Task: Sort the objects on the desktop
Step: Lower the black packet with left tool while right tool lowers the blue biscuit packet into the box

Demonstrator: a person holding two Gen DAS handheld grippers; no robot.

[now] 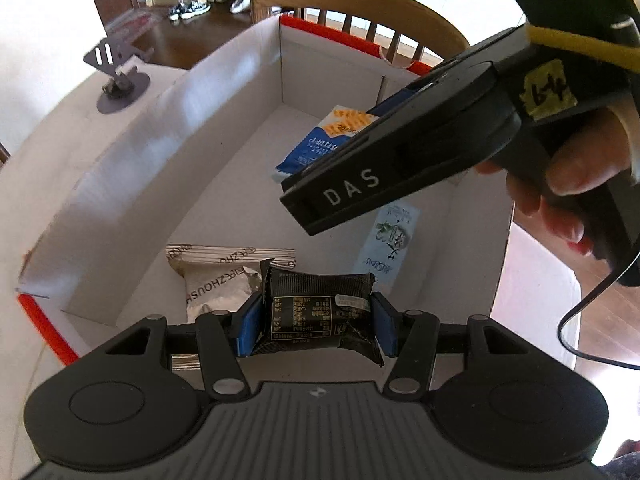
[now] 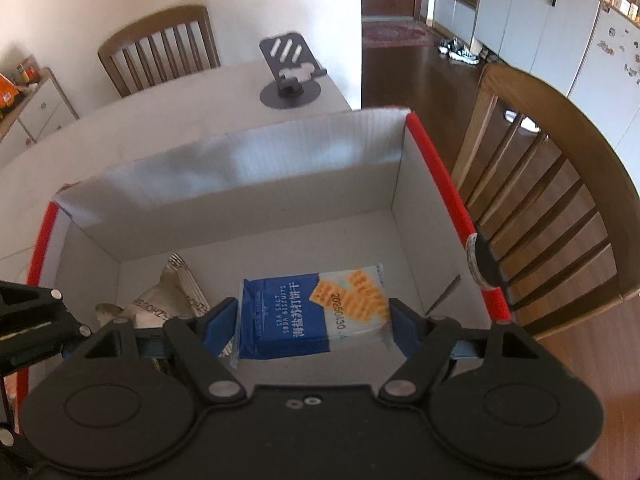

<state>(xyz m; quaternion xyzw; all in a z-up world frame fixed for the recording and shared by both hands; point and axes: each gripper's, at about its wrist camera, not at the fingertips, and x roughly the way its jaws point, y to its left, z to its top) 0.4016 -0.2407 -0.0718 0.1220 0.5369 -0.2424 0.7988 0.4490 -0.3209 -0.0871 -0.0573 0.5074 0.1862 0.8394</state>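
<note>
My left gripper is shut on a black snack packet, gripped across its width by the blue pads, just above the near end of a white box with red edges. My right gripper is shut on a blue sea-salt biscuit packet and holds it inside the same box. In the left wrist view the right gripper comes in from the upper right, held by a hand, with the biscuit packet hanging beyond it.
A silver snack packet and a pale blue sachet lie on the box floor. A grey phone stand stands on the white table beyond the box. Wooden chairs flank the table.
</note>
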